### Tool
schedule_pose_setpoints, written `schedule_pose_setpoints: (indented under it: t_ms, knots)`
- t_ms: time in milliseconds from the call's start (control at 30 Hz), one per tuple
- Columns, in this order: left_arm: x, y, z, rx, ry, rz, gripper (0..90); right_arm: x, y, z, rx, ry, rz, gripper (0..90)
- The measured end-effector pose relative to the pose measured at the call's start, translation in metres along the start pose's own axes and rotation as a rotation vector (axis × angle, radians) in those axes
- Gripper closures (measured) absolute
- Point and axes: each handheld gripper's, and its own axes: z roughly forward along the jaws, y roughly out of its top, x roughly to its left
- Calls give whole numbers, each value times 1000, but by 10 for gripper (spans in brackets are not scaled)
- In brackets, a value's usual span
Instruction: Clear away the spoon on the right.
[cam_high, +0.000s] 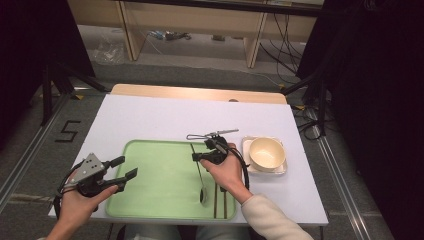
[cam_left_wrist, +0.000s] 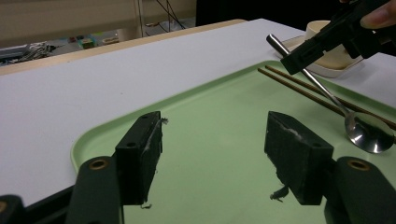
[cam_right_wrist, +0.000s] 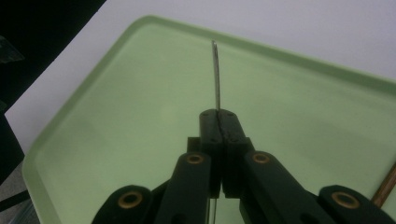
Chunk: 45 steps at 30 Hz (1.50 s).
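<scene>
Right claw (cam_high: 200, 156) clamps tight on the spoon (cam_high: 201, 186), bowl resting on the tray (cam_high: 150, 200), left claw (cam_high: 126, 169) wide and empty — releasing comes next, I'd judge.

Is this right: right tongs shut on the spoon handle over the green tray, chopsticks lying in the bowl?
Not quite. The chopsticks lie on the tray beside the spoon, not in the bowl; the high view shows it. The right tongs are shut on the spoon handle, as said.
</scene>
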Motion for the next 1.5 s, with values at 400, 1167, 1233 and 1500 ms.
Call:
schedule_pose_setpoints:
  t_ms: [400, 1167, 1233, 1500]
  knots:
    - [0, 0, 0, -1, 0, 5, 368, -5, -5, 8, 35, -25, 56, 900]
    - [0, 0, 0, -6, -7, 5, 368, -19, -15, 20, 83, -141, 134, 900]
    - [0, 0, 0, -8, -8, 4, 368, -19, -15, 21, 97, -147, 160, 900]
    - [0, 0, 0, -7, -8, 3, 368, -21, -17, 24, 121, -185, 149, 880]
